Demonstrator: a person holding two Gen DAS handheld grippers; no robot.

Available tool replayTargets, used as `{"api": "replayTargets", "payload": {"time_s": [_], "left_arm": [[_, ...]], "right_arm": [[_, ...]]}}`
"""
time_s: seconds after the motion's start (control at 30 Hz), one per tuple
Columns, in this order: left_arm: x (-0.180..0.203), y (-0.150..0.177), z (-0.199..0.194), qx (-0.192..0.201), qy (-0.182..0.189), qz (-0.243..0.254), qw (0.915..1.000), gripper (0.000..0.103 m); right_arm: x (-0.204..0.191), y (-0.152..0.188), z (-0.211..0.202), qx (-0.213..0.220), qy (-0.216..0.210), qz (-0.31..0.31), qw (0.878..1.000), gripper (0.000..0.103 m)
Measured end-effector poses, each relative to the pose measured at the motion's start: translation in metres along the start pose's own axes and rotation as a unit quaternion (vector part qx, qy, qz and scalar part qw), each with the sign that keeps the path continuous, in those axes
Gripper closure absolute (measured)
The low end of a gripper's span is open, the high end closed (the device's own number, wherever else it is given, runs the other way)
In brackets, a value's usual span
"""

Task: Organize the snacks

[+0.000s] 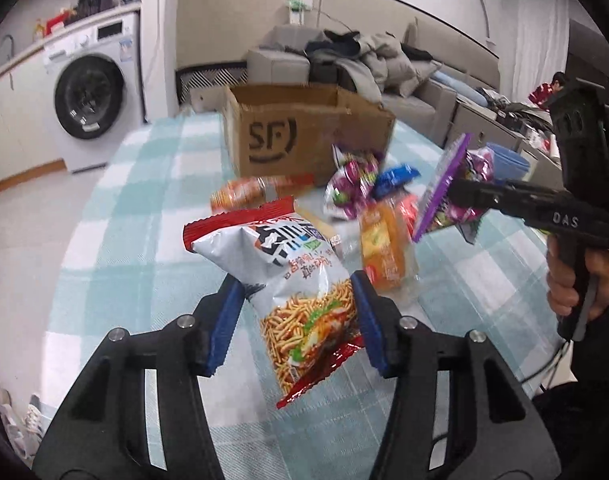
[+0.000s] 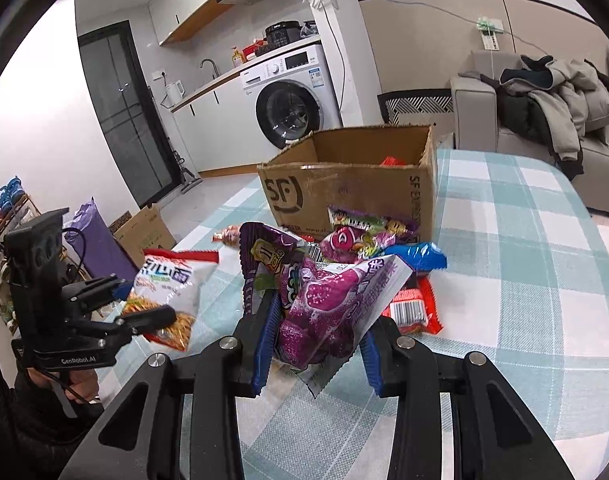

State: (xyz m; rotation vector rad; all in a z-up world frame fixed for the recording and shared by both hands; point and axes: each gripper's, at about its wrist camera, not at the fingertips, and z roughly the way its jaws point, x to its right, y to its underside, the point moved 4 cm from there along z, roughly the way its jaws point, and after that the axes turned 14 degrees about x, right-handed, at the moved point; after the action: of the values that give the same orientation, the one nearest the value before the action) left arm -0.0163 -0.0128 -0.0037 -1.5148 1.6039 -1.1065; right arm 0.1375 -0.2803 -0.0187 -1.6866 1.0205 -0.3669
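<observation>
My left gripper (image 1: 296, 292) is shut on a white-and-red noodle snack bag (image 1: 292, 276) and holds it above the table; the bag also shows in the right wrist view (image 2: 166, 288). My right gripper (image 2: 316, 332) is shut on a purple snack bag (image 2: 328, 300), lifted off the cloth; it also shows in the left wrist view (image 1: 448, 188). The open brown SF cardboard box (image 1: 304, 136) stands beyond, also in the right wrist view (image 2: 344, 188). A pile of snacks (image 1: 368, 196) lies in front of the box.
The table has a teal checked cloth (image 2: 524, 240). The pile holds purple (image 2: 364, 236), blue (image 2: 416, 258), red (image 2: 416, 308) and orange (image 1: 384, 240) packets. A blue bowl (image 1: 508, 160) stands at the right. A sofa with coats and a washing machine are behind.
</observation>
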Motion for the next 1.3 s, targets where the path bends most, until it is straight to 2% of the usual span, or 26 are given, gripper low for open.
{"api": "replayTargets", "payload": {"time_s": [0.23, 0.37, 0.57, 0.8, 0.93, 1.1, 1.3], "left_arm": [[0.005, -0.033, -0.004, 0.048, -0.029, 0.027, 0.9981, 0.052], [0.01, -0.054, -0.002, 0.073, -0.033, 0.036, 0.9961, 0.052], [0.008, -0.084, 0.011, 0.098, -0.046, 0.03, 0.9937, 0.052], [0.009, -0.115, 0.028, 0.128, -0.067, 0.047, 0.9883, 0.052], [0.005, -0.126, 0.044, 0.129, -0.07, 0.047, 0.9881, 0.052], [0.0, -0.136, 0.065, 0.121, -0.046, 0.033, 0.9911, 0.052], [-0.01, -0.149, 0.089, 0.115, -0.04, 0.024, 0.9923, 0.052]], "right_arm": [[0.0, -0.014, -0.004, 0.015, 0.005, -0.005, 1.0, 0.066], [0.003, -0.021, -0.007, 0.023, 0.011, -0.001, 1.0, 0.066], [0.008, -0.036, -0.008, 0.04, 0.026, 0.001, 0.999, 0.066], [0.015, -0.054, -0.005, 0.052, 0.048, 0.008, 0.997, 0.066], [0.019, -0.063, 0.0, 0.055, 0.056, 0.013, 0.997, 0.066], [0.024, -0.073, 0.009, 0.057, 0.064, 0.018, 0.996, 0.066], [0.027, -0.088, 0.023, 0.06, 0.072, 0.021, 0.995, 0.066]]}}
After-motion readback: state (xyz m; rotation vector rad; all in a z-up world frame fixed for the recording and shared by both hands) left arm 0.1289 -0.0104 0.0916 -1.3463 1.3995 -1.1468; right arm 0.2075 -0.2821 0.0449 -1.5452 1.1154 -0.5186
